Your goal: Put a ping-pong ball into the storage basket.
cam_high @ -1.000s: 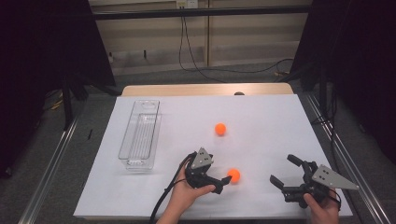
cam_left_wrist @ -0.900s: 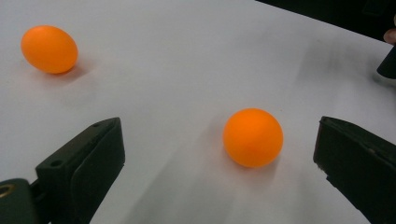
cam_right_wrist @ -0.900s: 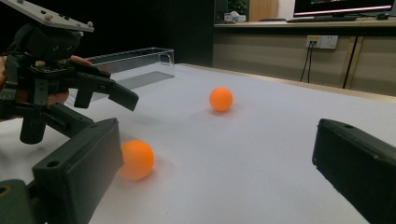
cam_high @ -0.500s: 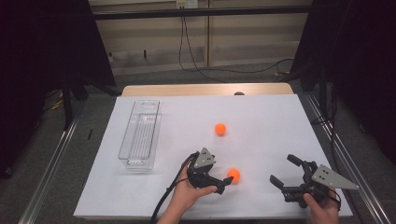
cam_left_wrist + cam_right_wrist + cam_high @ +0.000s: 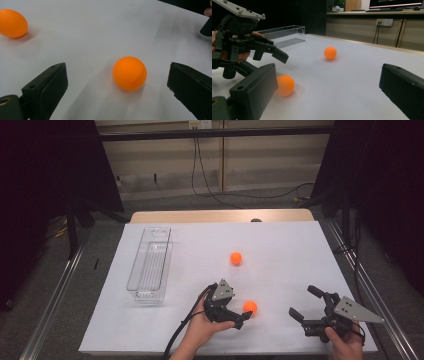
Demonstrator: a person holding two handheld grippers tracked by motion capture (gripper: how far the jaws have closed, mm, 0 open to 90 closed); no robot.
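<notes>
Left fingers wide around near orange ball, nothing gripped

Left gripper low on the bench, held in the person's left hand; its fingers spread wide, nothing held; the near ball sits on the sheet between them, closer to the right-hand finger in the left gripper view, touching neither; in the high view that ball lies just past the finger tips, near the front edge of the white sheet; ball looks plain orange, round, smooth matte, no marks, resting in its own soft shadow.

Right gripper well apart to the right, near the front right corner, held in the right hand; fingers also wide, holding and touching nothing; it points across toward the left gripper; right gripper view shows the near ball just beyond its left-hand finger, with the left gripper's fingers above and beside it.

Second orange ball farther back toward mid-bench, free, apart from both grippers; same colour and look; seen top left in the left gripper view.

Clear plastic tray lies lengthwise on the left side of the sheet, well apart from both balls.
</notes>
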